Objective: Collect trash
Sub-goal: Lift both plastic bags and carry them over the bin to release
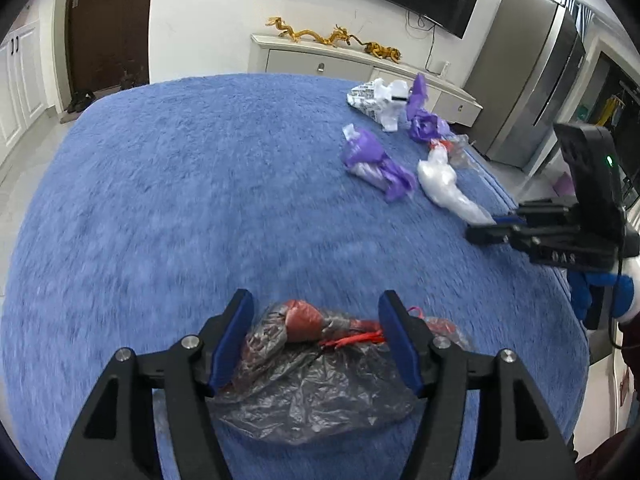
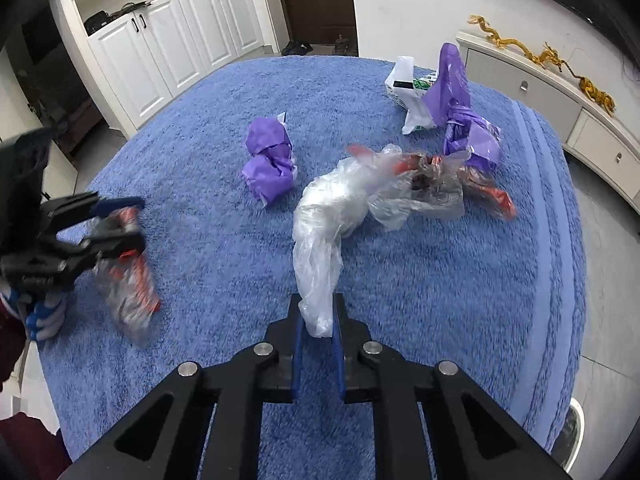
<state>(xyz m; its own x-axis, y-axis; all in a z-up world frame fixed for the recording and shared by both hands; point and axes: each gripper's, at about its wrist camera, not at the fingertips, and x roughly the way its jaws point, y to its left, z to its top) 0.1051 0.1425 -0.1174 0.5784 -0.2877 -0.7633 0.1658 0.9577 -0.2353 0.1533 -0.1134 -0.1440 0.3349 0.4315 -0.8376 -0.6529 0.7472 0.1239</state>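
Note:
A clear bag with red trash (image 1: 312, 356) lies between the spread fingers of my left gripper (image 1: 316, 320), which is open around it; the right wrist view shows that bag (image 2: 128, 276) below the left gripper (image 2: 120, 220). My right gripper (image 2: 318, 312) is shut on the tail of a long clear plastic bag (image 2: 332, 212), also seen in the left wrist view (image 1: 448, 188). A purple bag (image 2: 270, 160) lies mid-carpet. Another purple bag (image 2: 464, 116), a white bag (image 2: 408, 92) and a clear bag with red scraps (image 2: 444, 188) lie further back.
All lies on a blue shaggy carpet (image 2: 200, 140). A white low cabinet (image 1: 340, 60) with gold dragon figures (image 1: 336, 36) stands along the wall. White cupboards (image 2: 168, 48) and a dark door (image 1: 108, 20) are beyond. A steel fridge (image 1: 532, 80) stands at the right.

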